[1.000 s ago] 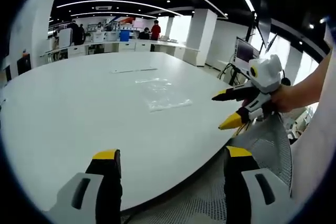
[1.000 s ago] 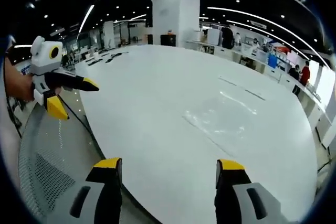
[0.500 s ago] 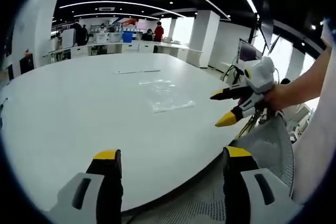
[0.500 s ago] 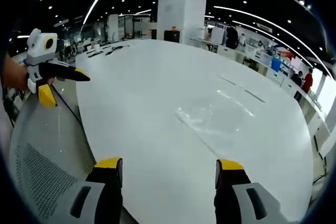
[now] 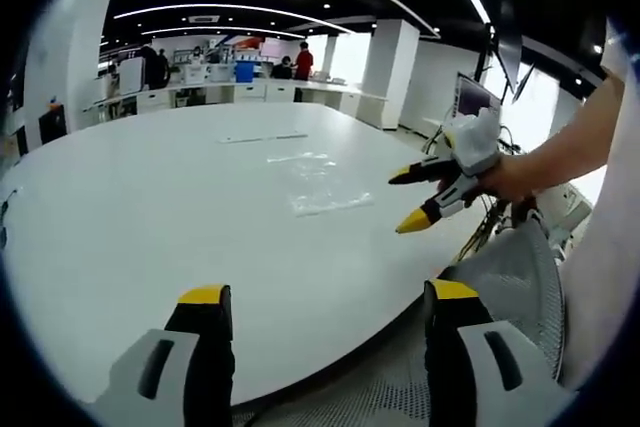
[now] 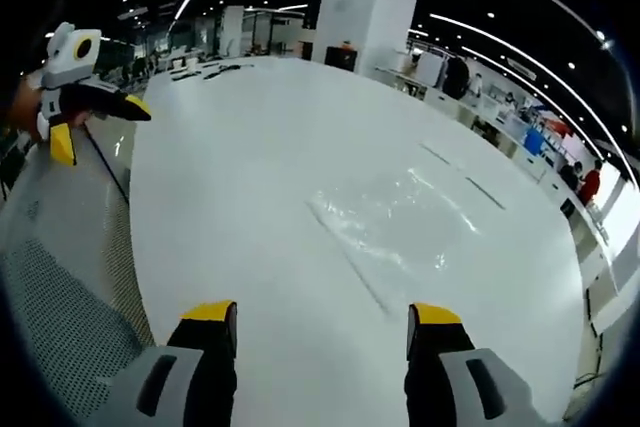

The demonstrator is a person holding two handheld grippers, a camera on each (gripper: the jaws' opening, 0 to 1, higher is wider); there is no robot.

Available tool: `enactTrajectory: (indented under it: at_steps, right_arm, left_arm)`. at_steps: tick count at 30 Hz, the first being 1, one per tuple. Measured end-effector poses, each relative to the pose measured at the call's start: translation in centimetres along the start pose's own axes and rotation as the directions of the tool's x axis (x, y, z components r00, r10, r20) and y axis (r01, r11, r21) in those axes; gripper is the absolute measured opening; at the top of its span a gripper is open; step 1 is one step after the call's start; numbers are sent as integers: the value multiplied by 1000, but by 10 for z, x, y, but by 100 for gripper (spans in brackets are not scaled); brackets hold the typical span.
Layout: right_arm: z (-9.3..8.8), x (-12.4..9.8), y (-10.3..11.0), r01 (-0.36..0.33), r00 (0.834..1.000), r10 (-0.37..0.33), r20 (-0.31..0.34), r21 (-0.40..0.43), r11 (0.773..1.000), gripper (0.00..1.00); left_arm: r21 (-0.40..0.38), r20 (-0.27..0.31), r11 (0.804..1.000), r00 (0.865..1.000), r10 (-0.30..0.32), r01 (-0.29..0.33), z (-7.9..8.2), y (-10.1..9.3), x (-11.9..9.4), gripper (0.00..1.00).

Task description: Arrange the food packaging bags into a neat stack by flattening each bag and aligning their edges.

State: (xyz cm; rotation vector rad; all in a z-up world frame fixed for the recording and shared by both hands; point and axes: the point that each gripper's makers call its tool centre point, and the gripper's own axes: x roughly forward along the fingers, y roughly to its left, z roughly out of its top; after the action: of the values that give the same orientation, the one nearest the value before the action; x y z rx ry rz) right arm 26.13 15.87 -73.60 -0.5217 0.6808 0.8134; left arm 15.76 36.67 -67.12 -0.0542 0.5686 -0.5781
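I see a large white oval worktop (image 5: 150, 217) stretching across an open office hall, with white columns and strip lights overhead. A grey mesh chair back (image 5: 510, 292) sits just off the worktop's near edge, below my right arm.

The clear food packaging bags (image 6: 385, 222) lie flat on the worktop, well ahead of both tools; in the left gripper view they show as a faint glossy patch (image 5: 320, 187) toward the middle. They are see-through, so I cannot tell how many there are or whether their edges line up.

My left hand-held gripper (image 5: 318, 302) has its 2 yellow-tipped jaws spread wide with nothing between them, hovering over the worktop's near edge. My right hand-held gripper (image 6: 320, 312) is likewise spread wide and holds nothing, its jaws above the worktop short of the bags. In the left gripper view it shows held over the worktop's right edge (image 5: 412, 197).
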Motion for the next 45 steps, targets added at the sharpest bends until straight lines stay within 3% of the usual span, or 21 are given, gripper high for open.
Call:
enactTrajectory:
  at_steps: [20,28,45]
  right_arm:
    - [-8,25,-34,-2,998,-11,-68,-186,983,57]
    - [-10,31,-42,-11,995,-21,-100,-315,949,46]
    - [-17,39,-58,-32,988,-43,-149,-471,882,31]
  left_arm:
    - [-2,-8,1000,1000,25,-25,1,2,0,76]
    - [2,-9,999,999,34,-34,2,3,0,75]
    - [3,-18,999,999,48,-48,2,5,0,75]
